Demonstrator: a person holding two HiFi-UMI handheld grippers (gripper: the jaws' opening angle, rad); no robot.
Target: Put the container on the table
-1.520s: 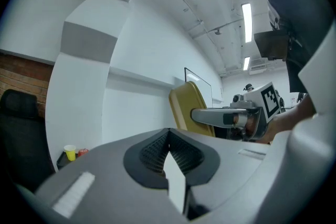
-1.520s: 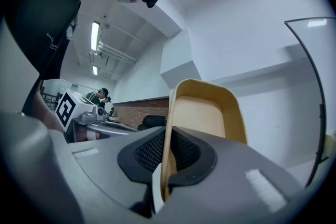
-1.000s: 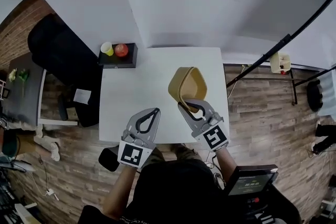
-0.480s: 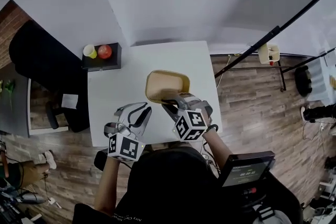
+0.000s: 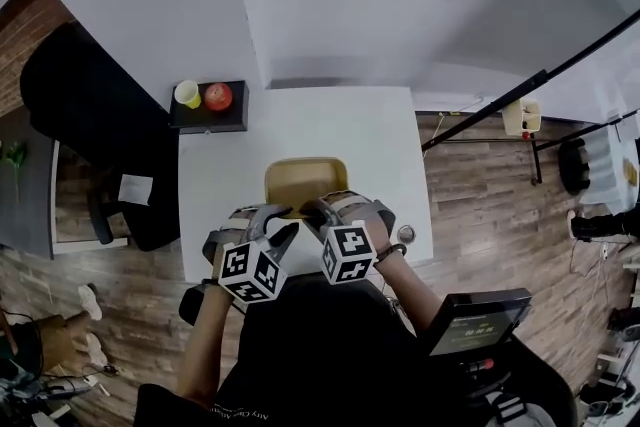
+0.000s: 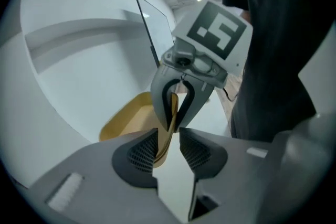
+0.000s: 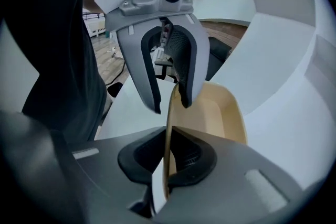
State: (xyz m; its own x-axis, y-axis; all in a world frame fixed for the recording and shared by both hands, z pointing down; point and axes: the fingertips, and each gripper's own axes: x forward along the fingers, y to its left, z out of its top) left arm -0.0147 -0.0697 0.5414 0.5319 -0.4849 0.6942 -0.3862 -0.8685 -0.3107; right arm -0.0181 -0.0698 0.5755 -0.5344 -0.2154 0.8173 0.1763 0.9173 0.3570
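Observation:
The yellow container [image 5: 300, 177] sits open side up on the white table [image 5: 370, 130], near its front edge. My right gripper [image 5: 318, 209] is shut on the container's near rim; in the right gripper view the thin wall [image 7: 169, 113] is pinched between the pads of this gripper [image 7: 167, 150]. My left gripper [image 5: 280, 221] is close beside it on the same rim. Its jaws [image 6: 169, 136] have just been opening and stand open, with the rim [image 6: 164, 136] between them against the left pad. The container's bowl [image 6: 123, 120] lies beyond.
A black tray [image 5: 190, 120] at the table's far left corner holds a yellow cup [image 5: 187, 93] and a red apple [image 5: 217, 96]. A black chair [image 5: 95, 105] stands to the left. A small round object [image 5: 405, 235] lies by the table's right edge.
The container has gone from tilted up to lying flat on the table. Both grippers came down and toward me. The left gripper, shut and apart before, now straddles the rim with its jaws open.

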